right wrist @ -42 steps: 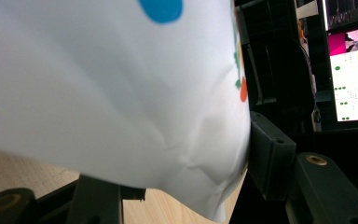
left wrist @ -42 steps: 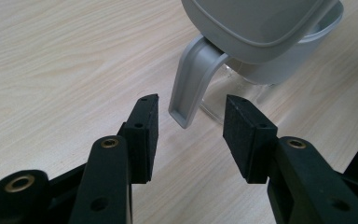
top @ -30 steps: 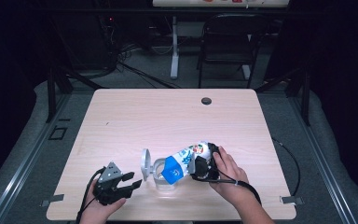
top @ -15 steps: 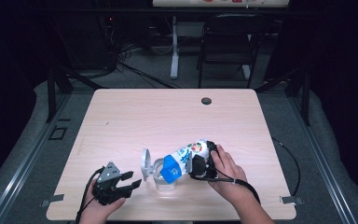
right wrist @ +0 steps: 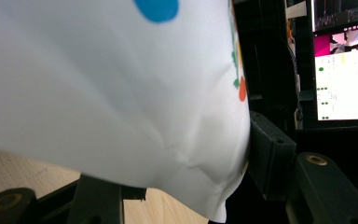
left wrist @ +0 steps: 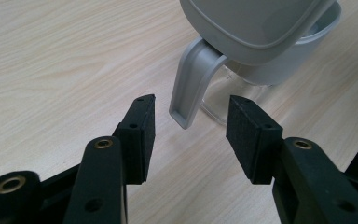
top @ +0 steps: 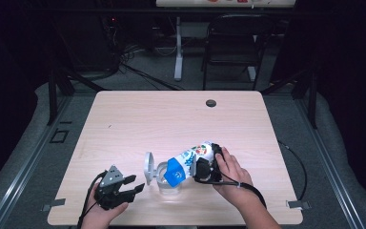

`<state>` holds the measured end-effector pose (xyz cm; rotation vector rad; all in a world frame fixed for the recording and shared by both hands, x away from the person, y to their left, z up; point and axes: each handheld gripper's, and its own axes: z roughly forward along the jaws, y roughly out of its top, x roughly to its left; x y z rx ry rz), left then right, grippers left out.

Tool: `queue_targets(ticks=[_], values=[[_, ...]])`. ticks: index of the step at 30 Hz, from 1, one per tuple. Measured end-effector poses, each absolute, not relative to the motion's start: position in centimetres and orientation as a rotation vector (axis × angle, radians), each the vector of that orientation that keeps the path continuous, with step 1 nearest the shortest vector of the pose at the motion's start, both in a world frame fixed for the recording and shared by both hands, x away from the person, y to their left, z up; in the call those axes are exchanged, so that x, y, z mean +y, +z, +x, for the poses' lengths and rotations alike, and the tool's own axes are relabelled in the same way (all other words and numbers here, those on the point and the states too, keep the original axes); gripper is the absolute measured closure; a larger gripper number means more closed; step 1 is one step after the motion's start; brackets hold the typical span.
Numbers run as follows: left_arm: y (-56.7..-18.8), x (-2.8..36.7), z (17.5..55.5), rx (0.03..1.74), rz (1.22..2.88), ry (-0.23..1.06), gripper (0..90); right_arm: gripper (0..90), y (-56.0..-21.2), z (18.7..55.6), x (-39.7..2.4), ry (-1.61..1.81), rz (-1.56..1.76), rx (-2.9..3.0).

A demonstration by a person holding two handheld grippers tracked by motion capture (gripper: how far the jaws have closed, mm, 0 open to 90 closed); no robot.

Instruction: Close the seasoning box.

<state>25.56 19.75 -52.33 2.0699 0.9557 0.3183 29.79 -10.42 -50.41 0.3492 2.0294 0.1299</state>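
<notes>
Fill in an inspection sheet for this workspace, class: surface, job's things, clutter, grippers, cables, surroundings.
Surface: pale wooden table, with a dark round hole near the far edge.
Job's things: a white and blue bag tilted over a clear jug with its grey lid flipped up.
Clutter: nothing seen.
Grippers: left gripper open, fingers either side of the jug handle, apart from it, jaws just opened wider; right gripper shut on the bag.
Cables: one trails from each gripper.
Surroundings: dark room, a chair behind the table.
</notes>
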Motion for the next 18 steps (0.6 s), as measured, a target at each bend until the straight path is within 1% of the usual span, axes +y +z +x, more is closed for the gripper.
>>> queue_targets(ticks=[4, 11, 13, 18], values=[[-52.48, 19.56, 25.56, 0.954, 2.072, 0.295, 52.7, 47.0, -50.38, 29.8, -10.41, 0.127, 0.347, 2.027], [-52.67, 19.44, 25.6, 0.949, 2.078, 0.298, 52.7, 47.0, -50.31, 29.74, -10.44, 0.116, 0.343, 2.025], [-52.85, 19.49, 25.69, 0.957, 2.078, 0.269, 52.8, 47.1, -50.2, 29.79, -10.47, 0.109, 0.334, 2.019], [-52.91, 19.54, 25.73, 0.96, 2.061, 0.273, 52.9, 47.2, -49.88, 29.88, -10.47, 0.104, 0.33, 2.012]])
